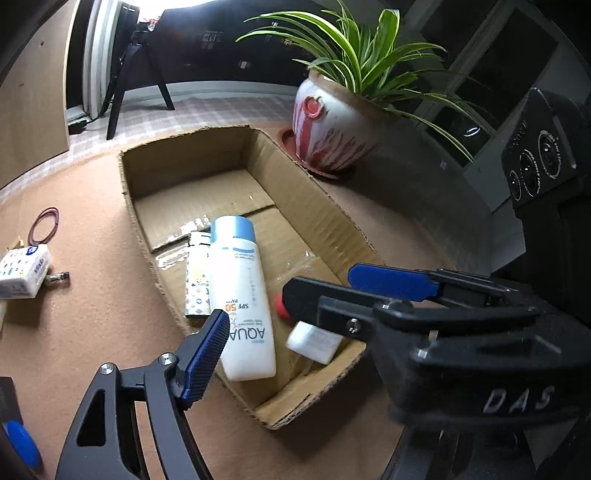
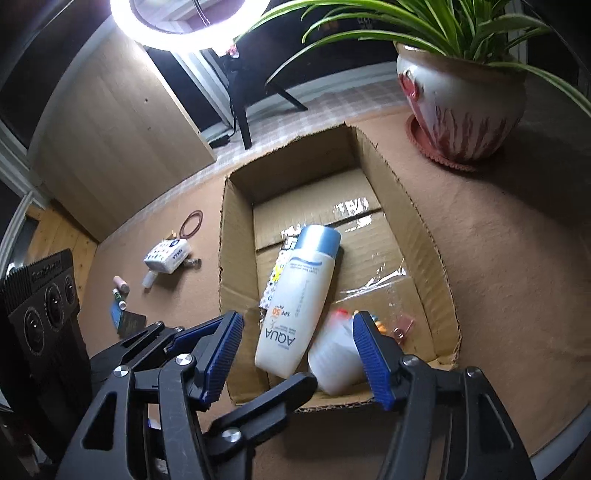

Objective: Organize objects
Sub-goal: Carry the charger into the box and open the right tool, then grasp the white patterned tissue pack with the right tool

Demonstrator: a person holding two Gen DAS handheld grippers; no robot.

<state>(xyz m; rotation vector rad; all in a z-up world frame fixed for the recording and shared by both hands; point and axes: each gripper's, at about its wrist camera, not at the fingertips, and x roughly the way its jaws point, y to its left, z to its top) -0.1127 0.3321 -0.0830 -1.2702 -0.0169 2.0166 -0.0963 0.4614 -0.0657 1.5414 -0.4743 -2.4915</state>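
Observation:
An open cardboard box (image 1: pixel 317 192) (image 2: pixel 417 221) sits on the brown table. Inside lie a white sunscreen bottle (image 1: pixel 240 295) (image 2: pixel 299 302) with a blue cap, a patterned pack (image 1: pixel 197 288) (image 2: pixel 275 280) beside it, and a small white bottle with a red cap (image 1: pixel 314 341) (image 2: pixel 332 363), blurred in the right wrist view. Both grippers hover over the box's near end, crossing each other. My left gripper (image 1: pixel 295 321) is open above the sunscreen bottle, its right finger hidden behind the right gripper. My right gripper (image 1: pixel 319 284) (image 2: pixel 298 317) is open above the small bottle, holding nothing.
A potted spider plant (image 1: pixel 332 122) (image 2: pixel 458 99) stands right of the box's far end. Left of the box lie a tissue pack (image 1: pixel 22 273) (image 2: pixel 166 254), rubber bands (image 1: pixel 44 223) (image 2: pixel 192 223) and several small items (image 2: pixel 122 291). A ring light (image 2: pixel 192 22) stands beyond the table.

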